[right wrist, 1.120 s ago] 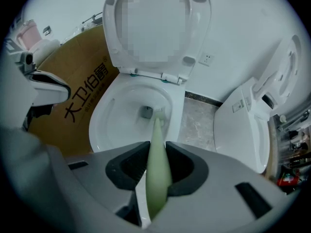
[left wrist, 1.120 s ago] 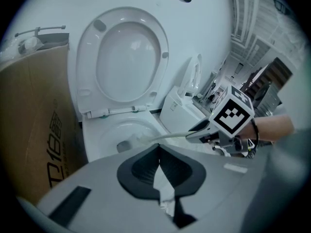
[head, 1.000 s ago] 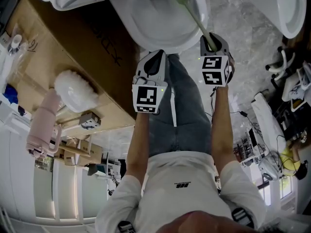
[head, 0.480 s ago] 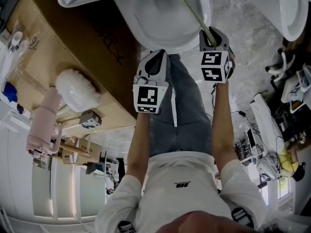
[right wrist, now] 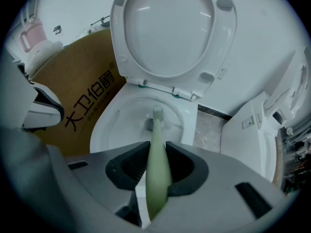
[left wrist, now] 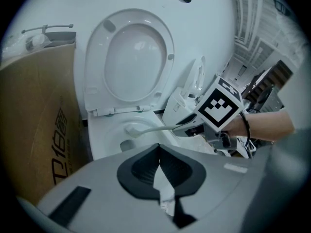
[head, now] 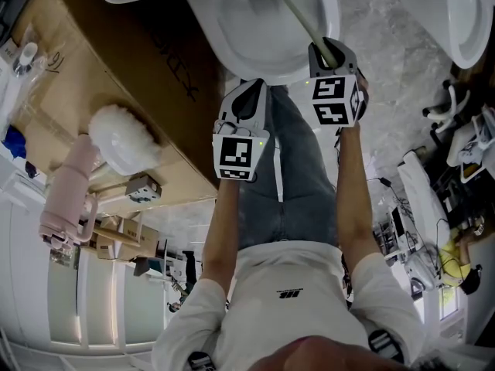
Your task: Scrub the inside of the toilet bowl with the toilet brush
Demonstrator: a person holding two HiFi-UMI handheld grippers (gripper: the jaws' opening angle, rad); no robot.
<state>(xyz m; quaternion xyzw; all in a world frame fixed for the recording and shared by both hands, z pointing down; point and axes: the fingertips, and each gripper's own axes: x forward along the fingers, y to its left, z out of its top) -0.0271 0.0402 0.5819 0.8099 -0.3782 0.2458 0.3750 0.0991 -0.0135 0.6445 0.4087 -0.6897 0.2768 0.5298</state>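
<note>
The white toilet bowl [head: 255,37] is at the top of the head view with its seat and lid [right wrist: 175,28] raised. A pale green toilet brush [right wrist: 158,171] runs from my right gripper [right wrist: 156,164] down into the bowl, and that gripper is shut on its handle. The brush head [right wrist: 157,113] rests near the drain at the bowl's bottom. In the head view my right gripper [head: 321,52] is over the bowl's near right rim. My left gripper [head: 249,85] hovers at the near rim, shut with nothing between its fingers. Its own view shows the bowl [left wrist: 104,130] and the brush head [left wrist: 131,130].
A large cardboard box [head: 131,60] stands close against the toilet's left side. A fluffy white duster on a pink handle [head: 116,139] lies past the box. A second white toilet [right wrist: 252,130] stands to the right across a strip of marble floor [head: 387,60]. The person's legs are just before the bowl.
My right gripper has moved forward and a little left, pushing the brush head deeper toward the drain. The left gripper has barely moved.
</note>
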